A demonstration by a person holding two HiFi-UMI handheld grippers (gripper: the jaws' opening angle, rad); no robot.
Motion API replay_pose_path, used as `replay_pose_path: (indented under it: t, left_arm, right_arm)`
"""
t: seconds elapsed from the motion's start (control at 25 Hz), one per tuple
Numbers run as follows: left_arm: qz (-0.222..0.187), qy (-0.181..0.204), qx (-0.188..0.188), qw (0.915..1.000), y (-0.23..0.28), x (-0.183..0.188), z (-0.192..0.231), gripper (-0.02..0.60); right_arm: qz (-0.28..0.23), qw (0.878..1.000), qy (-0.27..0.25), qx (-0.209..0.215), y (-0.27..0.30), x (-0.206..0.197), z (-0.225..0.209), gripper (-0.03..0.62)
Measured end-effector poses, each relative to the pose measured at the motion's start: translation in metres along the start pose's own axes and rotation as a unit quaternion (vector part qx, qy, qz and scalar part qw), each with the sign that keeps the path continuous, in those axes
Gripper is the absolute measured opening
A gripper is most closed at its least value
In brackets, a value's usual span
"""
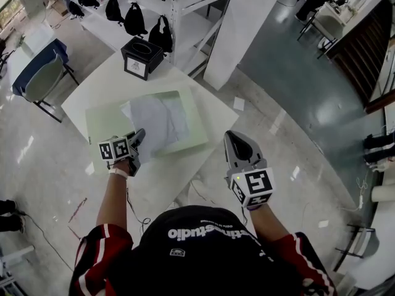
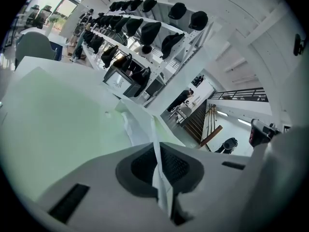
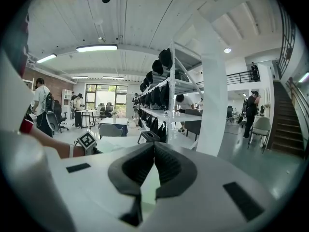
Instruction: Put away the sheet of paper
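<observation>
A crumpled white sheet of paper lies on a pale green mat on the white table. My left gripper is at the sheet's near left edge and shut on it. In the left gripper view the paper runs up from between the closed pads, over the green mat. My right gripper hangs beyond the table's right front edge, above the floor, apart from the sheet. Its jaws are shut with nothing between them.
A black box with a white label stands at the table's far corner, also seen as a black box from the left gripper. Shelves with black bags rise behind it. A chair stands at the left, a white pillar at the far right.
</observation>
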State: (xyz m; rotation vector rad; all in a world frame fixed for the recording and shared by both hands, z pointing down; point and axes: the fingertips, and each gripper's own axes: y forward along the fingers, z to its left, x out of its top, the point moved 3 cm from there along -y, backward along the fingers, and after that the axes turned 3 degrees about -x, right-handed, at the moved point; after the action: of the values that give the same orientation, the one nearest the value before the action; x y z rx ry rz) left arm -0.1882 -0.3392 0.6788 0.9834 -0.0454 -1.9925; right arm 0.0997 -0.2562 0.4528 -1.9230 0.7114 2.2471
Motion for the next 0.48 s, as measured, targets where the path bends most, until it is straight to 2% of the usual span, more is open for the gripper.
replay_pose_path:
  t: [0.48]
  left_arm:
    - [0.041, 0.031, 0.007, 0.9987, 0.036, -0.003, -0.007, 0.005]
  right_arm:
    - [0.002, 1.000, 0.010, -0.021, -0.007, -0.004, -0.024, 0.003]
